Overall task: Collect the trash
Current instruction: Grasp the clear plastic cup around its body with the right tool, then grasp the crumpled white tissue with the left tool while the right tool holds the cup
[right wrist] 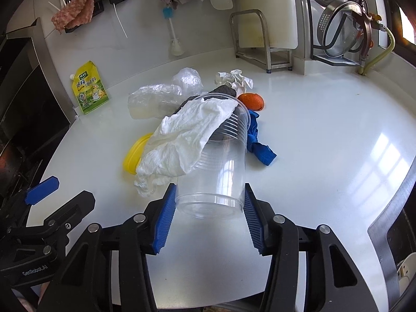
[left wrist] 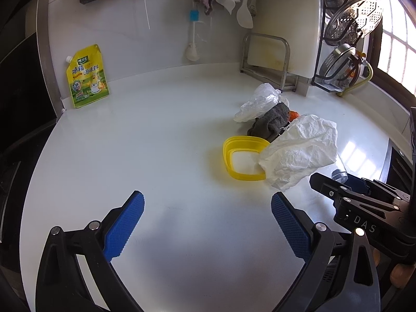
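Observation:
A clear plastic cup (right wrist: 221, 161) lies tilted between the blue pads of my right gripper (right wrist: 210, 189), which press on its base from both sides. A crumpled white paper towel (right wrist: 182, 140) hangs out of the cup's mouth. Behind the cup on the white counter (right wrist: 325, 130) sit a yellow lid (right wrist: 132, 156), clear plastic bags (right wrist: 156, 98), a grey cloth (right wrist: 223, 92), crumpled paper (right wrist: 234, 78), orange peel (right wrist: 252, 101) and a blue cloth (right wrist: 260, 148). My left gripper (left wrist: 208, 197) stands open over bare counter, left of the paper towel (left wrist: 299, 150) and yellow lid (left wrist: 241, 156).
A yellow seasoning pouch (left wrist: 87, 78) leans on the wall at back left. A metal rack with a cutting board (right wrist: 262, 33) and a dish rack with strainers (right wrist: 343, 31) stand at back right. The counter's metal edge (right wrist: 390, 208) runs along the right.

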Motion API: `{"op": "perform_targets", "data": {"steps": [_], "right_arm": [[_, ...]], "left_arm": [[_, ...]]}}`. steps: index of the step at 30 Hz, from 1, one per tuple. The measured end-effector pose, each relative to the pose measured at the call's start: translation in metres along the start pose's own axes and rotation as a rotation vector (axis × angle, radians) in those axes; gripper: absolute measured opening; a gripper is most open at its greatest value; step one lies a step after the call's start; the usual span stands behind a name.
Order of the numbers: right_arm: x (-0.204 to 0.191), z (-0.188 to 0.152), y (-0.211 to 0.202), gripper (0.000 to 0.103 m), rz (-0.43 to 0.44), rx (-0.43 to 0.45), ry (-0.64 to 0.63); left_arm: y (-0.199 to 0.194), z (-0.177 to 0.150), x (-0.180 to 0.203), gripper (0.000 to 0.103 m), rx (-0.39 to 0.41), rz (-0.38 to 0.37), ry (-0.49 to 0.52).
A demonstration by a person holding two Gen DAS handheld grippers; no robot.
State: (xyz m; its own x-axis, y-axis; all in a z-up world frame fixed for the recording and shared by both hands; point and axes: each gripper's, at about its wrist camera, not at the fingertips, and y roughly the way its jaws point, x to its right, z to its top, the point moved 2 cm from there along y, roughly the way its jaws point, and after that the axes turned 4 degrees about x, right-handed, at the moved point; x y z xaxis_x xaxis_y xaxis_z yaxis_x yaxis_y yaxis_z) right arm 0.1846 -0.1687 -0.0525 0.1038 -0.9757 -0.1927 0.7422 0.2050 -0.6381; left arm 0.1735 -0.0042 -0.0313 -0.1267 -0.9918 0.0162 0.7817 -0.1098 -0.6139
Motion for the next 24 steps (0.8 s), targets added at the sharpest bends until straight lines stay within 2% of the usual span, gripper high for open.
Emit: {"op": "perform_targets", "data": {"steps": [9,20,24], "right_arm": [[0.022,0.003,-0.030,0.049,-0.014,0.055,0.032],[0.060,-0.011,-0.069,0.049,-0.081,0.115,0.106],[0.071,-0.017,-0.080,0.049,-0.073,0.132,0.134]], "left_arm": [[0.011,0.003,0.022,0.096,-0.034,-0.063,-0.006],[0.028,0.005,0.057,0.096,-0.071,-0.073,0.008],[0.039,0.006,0.071,0.096,-0.092,-0.066,0.008]]}}
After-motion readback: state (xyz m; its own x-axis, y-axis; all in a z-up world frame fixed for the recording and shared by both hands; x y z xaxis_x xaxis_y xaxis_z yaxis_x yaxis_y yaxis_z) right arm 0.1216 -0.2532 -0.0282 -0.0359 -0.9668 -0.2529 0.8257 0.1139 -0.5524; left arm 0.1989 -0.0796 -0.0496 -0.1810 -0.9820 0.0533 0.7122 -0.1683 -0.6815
